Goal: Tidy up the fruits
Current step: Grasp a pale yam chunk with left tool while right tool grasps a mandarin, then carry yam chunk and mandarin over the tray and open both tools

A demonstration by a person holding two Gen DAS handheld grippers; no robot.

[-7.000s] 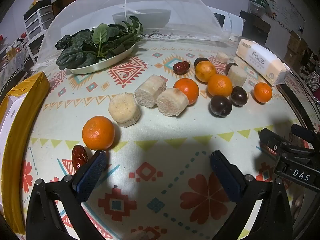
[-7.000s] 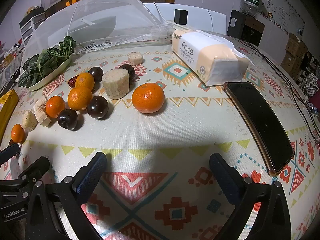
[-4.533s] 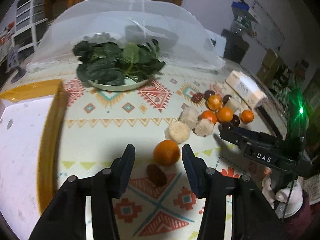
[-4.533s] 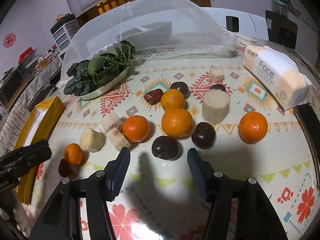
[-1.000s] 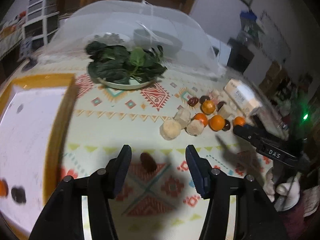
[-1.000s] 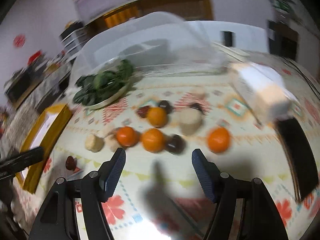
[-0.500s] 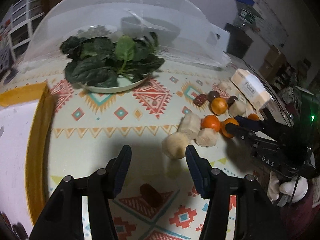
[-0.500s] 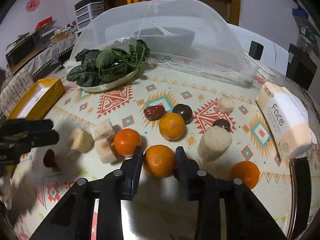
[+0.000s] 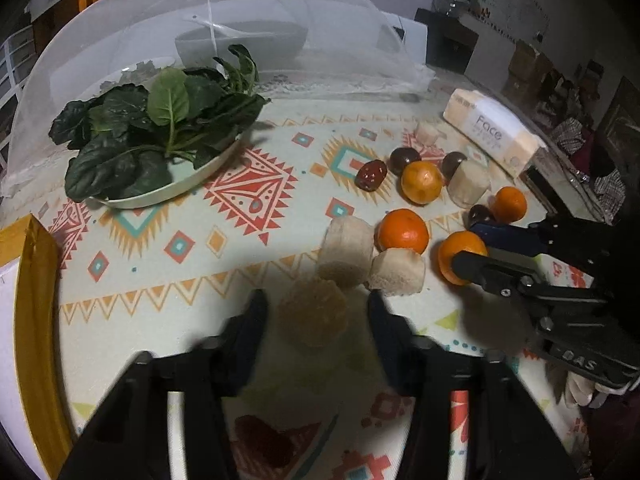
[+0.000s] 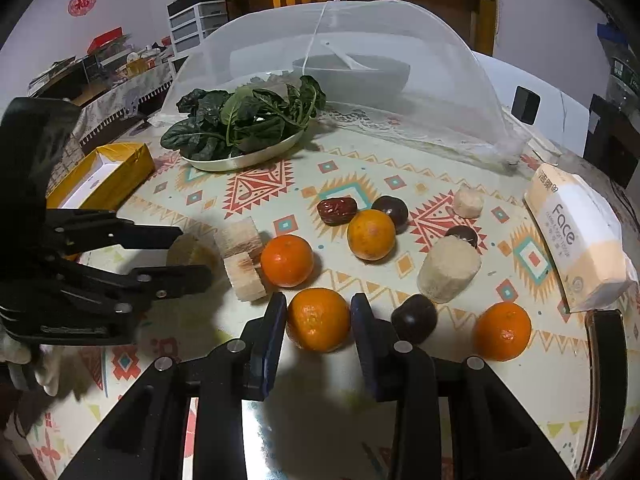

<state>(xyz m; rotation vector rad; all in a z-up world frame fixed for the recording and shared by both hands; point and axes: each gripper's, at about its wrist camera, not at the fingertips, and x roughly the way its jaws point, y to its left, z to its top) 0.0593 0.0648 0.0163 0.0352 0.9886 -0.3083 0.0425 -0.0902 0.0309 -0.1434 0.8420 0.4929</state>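
Barely started, I'd say: your right gripper [image 10: 319, 322] brackets an orange [image 10: 318, 319], left gripper [image 9: 316, 316] straddles a pale chunk [image 9: 313, 317], fingers apart. Most fruit is loose at 12 o'clock.

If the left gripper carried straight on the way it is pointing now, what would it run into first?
Most likely the pale cut fruit chunk sitting between the open jaws of the left gripper; depth is hard to judge, but nothing nearer shows.
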